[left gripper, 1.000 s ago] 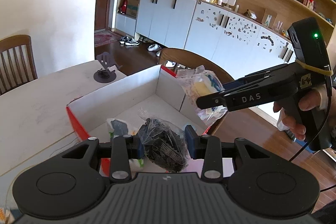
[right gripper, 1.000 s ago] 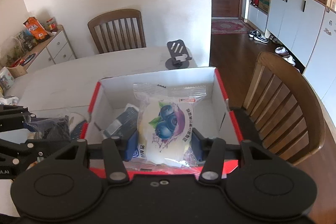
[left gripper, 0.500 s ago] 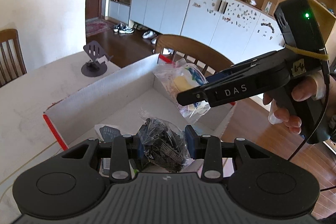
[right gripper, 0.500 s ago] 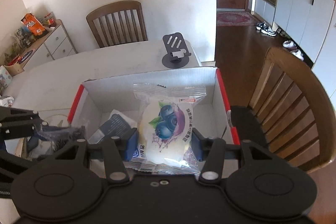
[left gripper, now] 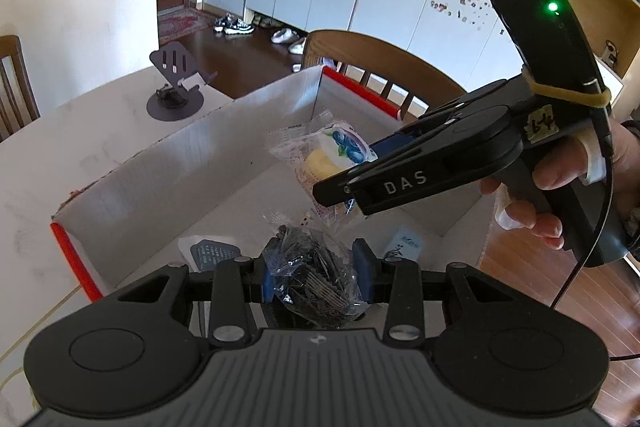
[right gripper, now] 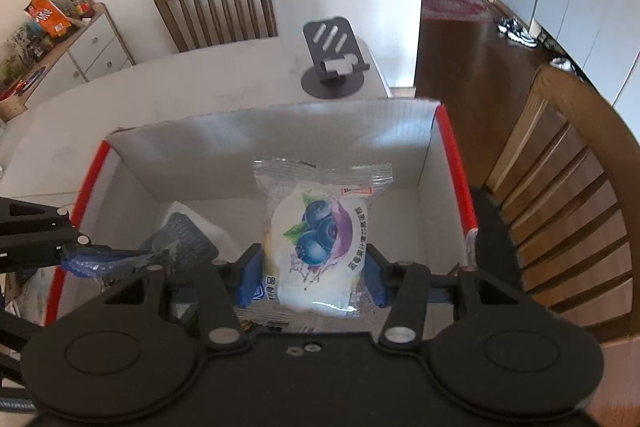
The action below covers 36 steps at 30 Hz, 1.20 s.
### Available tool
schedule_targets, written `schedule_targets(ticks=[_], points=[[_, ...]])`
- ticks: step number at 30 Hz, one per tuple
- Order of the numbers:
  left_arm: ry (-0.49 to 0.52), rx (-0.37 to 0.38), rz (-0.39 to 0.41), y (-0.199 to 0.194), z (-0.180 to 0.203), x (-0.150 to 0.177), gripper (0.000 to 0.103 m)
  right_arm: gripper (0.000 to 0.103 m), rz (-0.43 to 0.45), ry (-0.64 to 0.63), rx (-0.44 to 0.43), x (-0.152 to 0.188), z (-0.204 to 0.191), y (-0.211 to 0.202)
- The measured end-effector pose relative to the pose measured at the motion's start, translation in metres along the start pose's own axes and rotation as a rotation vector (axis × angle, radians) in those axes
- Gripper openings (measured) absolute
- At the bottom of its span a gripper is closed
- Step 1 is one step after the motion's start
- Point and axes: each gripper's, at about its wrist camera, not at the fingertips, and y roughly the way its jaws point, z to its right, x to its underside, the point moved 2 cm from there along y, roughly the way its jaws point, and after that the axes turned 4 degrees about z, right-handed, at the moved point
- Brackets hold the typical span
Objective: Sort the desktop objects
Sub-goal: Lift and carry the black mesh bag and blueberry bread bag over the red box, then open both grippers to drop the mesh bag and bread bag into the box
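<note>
A white cardboard box with red edges stands open on the table; it also shows in the right wrist view. My left gripper is shut on a clear bag of dark snack over the box's near edge. My right gripper is shut on a blueberry cake packet and holds it over the inside of the box; the packet also shows in the left wrist view. A dark blue and white packet lies on the box floor.
A black phone stand sits on the white table beyond the box. One wooden chair stands right of the box, another at the table's far side. A light blue card lies in the box.
Both grippers have moved forward over the box with their packets, and the box looks closer. The right gripper has come lower, with the blueberry packet inside the box walls.
</note>
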Motion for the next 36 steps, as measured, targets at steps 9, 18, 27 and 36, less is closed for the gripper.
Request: schedule_targets(ticks=[9, 18, 27, 36], points=[[0.013, -0.015, -0.076, 0.024, -0.006, -0.002, 0.037, 0.051, -0.062, -0.001, 0.019, -0.003, 0.003, 0.031], [-0.008, -0.008, -0.125, 0.04, -0.015, 0.002, 0.037, 0.051, -0.091, -0.006, 0.024, -0.003, 0.0, 0.048], [-0.072, 0.004, -0.194, 0.051, -0.022, 0.0, 0.037, 0.051, -0.108, -0.001, 0.023, -0.007, 0.0, 0.055], [-0.074, -0.005, -0.189, 0.051, -0.023, -0.003, 0.061, 0.055, -0.098, -0.008, 0.028, -0.006, -0.001, 0.053]])
